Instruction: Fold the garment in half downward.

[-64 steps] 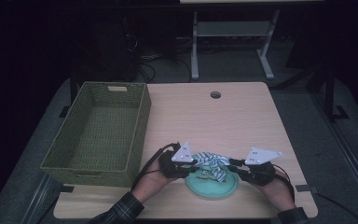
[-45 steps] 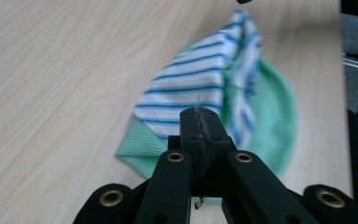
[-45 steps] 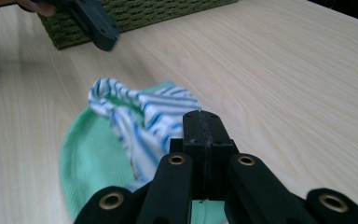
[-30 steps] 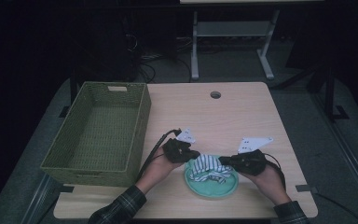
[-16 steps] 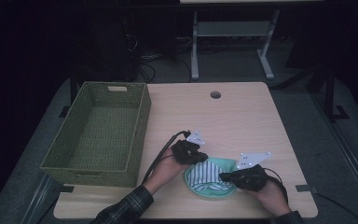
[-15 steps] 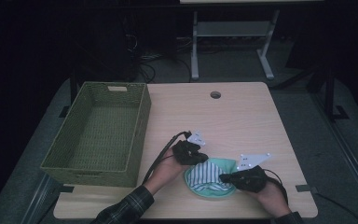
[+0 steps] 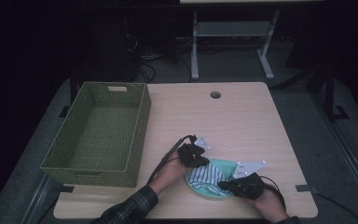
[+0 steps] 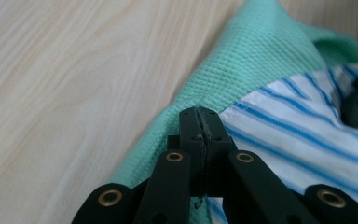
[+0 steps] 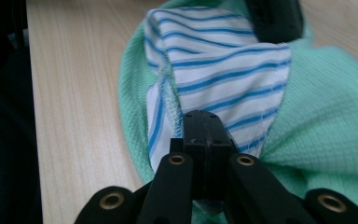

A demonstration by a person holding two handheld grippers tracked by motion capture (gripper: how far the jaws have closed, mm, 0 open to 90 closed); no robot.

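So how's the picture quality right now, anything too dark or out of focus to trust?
High view: dim overall, the floor behind the table almost black, so the dark grippers blend into the hands. Left gripper view: bright; the green cloth shows its weave sharply, while the near jaw arms are soft. Right gripper view: well lit, the striped cloth clear, the left edge falling into deep shadow.

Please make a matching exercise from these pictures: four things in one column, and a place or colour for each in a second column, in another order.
1. wicker basket
2. striped cloth
3. green cloth
4. round hole

a. white with blue lines
b. far edge of the table
c. left side of the table
d. lies under the striped one

Pairs: 1-c, 2-a, 3-d, 4-b
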